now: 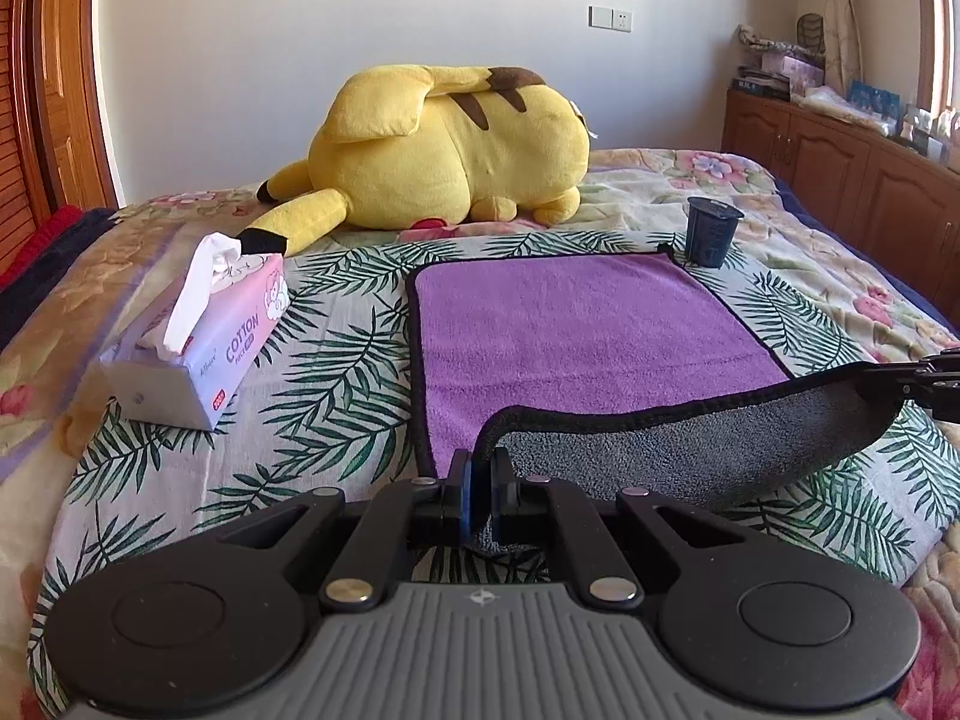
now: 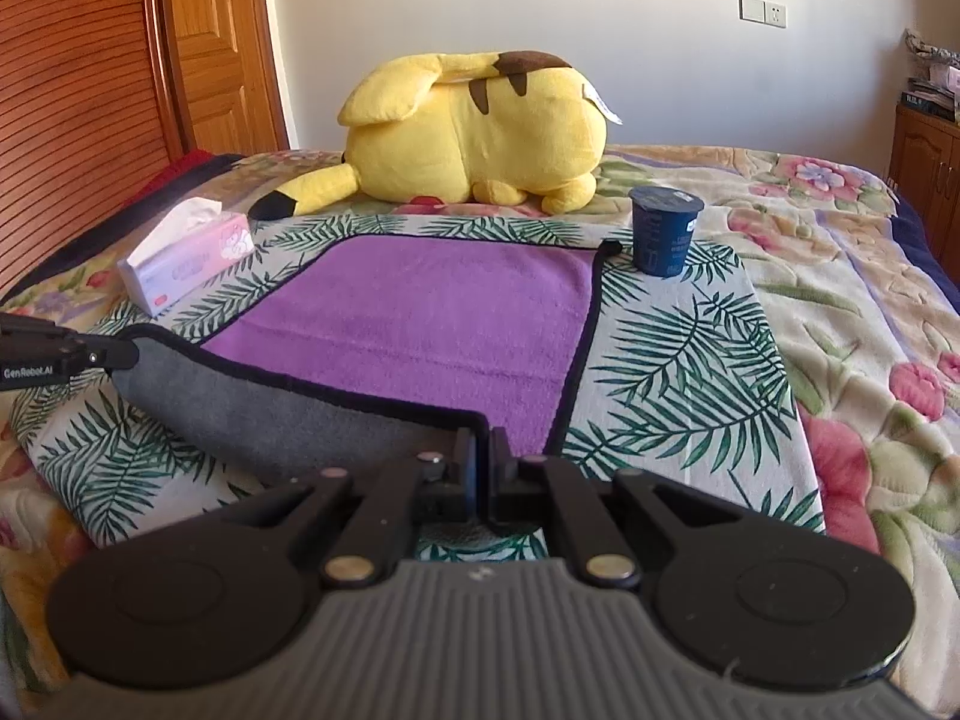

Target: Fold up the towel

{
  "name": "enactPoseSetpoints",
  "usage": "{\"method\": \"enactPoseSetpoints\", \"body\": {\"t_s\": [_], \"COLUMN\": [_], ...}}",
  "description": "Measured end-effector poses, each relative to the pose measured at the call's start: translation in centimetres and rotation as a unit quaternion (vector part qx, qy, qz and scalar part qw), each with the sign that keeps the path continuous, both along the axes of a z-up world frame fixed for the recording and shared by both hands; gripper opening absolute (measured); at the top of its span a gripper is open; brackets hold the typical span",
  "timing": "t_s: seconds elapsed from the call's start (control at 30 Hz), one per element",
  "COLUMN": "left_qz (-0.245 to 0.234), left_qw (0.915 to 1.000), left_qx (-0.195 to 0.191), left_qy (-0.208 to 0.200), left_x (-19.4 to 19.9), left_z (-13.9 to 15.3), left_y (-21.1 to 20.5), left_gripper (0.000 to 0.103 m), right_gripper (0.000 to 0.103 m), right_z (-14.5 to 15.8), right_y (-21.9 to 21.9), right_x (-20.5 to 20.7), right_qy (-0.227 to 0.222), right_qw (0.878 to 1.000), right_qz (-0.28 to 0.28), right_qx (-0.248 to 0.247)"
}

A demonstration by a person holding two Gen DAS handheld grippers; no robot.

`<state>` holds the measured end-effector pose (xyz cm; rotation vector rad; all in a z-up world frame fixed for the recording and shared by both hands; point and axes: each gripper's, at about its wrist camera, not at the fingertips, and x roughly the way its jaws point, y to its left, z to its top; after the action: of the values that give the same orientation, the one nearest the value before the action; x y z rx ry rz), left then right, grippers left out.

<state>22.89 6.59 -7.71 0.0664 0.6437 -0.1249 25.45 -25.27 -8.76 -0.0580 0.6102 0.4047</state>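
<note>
Towel [image 1: 588, 336] on bed [image 1: 336, 396], near edge raised.
Each near corner is pinched by closed left tongs [image 1: 480, 480] and right tongs [image 2: 482, 456]; limp, light cloth sags between, best held at hems.

Legible text, left wrist view: the tissue pack [image 1: 198, 336] is showing "COTTON" in purple capitals on its side panel, with smaller print beside and under it too small to read, and a red tag near the bottom corner also unreadable.

Right wrist view: the left gripper [image 2: 129, 354] is carrying white lettering "GenRobot.AI" on its black body. The dark cup [image 2: 665, 231] is bearing a white label and pale print, both too blurred to read.
</note>
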Motion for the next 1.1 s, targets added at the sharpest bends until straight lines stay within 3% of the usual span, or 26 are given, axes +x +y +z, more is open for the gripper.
{"method": "enactPoseSetpoints", "body": {"t_s": [0.5,1.1], "left_qz": [-0.01,-0.025], "left_qw": [0.9998,0.9996], "left_qx": [0.001,0.01], "left_qy": [-0.016,-0.005], "left_x": [1.2,4.6], "left_z": [0.9,-0.3], "left_y": [-0.2,-0.1], "left_gripper": [0.0,0.0], "right_gripper": [0.004,0.004], "right_z": [-0.2,-1.1], "right_y": [0.0,0.7], "right_x": [1.6,3.8], "right_qy": [-0.019,-0.018], "right_qw": [1.0,1.0], "right_qz": [0.004,0.014], "right_qx": [-0.009,-0.021]}}
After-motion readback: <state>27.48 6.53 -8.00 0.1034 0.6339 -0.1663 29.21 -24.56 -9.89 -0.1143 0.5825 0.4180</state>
